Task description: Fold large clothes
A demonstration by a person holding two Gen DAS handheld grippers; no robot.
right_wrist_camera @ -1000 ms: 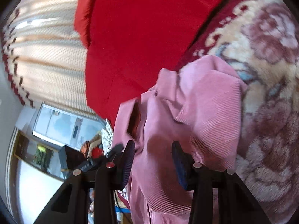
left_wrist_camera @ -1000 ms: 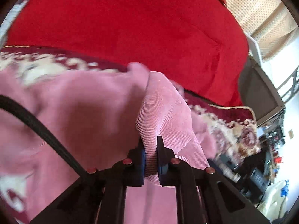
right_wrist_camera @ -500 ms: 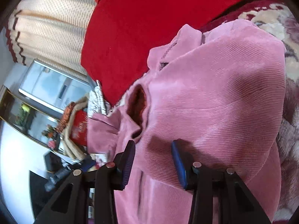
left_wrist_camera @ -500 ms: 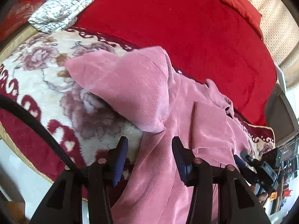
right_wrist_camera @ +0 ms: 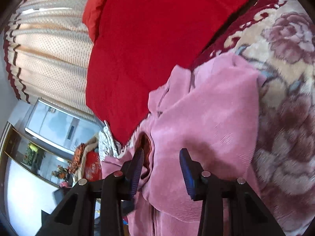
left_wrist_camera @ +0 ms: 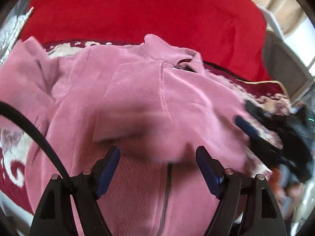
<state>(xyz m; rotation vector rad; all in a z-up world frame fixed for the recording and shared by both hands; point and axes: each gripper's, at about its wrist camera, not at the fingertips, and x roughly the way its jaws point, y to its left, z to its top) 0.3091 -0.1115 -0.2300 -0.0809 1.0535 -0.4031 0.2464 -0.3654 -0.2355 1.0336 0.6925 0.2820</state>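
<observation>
A pink corduroy jacket (left_wrist_camera: pixel 141 102) lies on a floral rug (left_wrist_camera: pixel 11 153), sleeves folded in over its body. My left gripper (left_wrist_camera: pixel 157 153) is wide open and empty just above the jacket's front, near the zip. My right gripper shows in the left wrist view (left_wrist_camera: pixel 248 131) at the jacket's right edge. In the right wrist view the jacket (right_wrist_camera: pixel 206 122) fills the middle, and my right gripper (right_wrist_camera: pixel 161 157) is open and empty, hovering over it beside the collar opening (right_wrist_camera: pixel 145 143).
A red blanket (left_wrist_camera: pixel 147 9) lies beyond the jacket, and also shows in the right wrist view (right_wrist_camera: pixel 147 29). The floral rug (right_wrist_camera: pixel 285 78) extends right. A curtain (right_wrist_camera: pixel 49 49), a white patterned cloth (right_wrist_camera: pixel 104 143) and room clutter sit left.
My left gripper let go of the pink fold it was pinching, opened wide, and now hovers over the jacket's front. The sleeves now lie folded over the body. My right gripper stayed open.
</observation>
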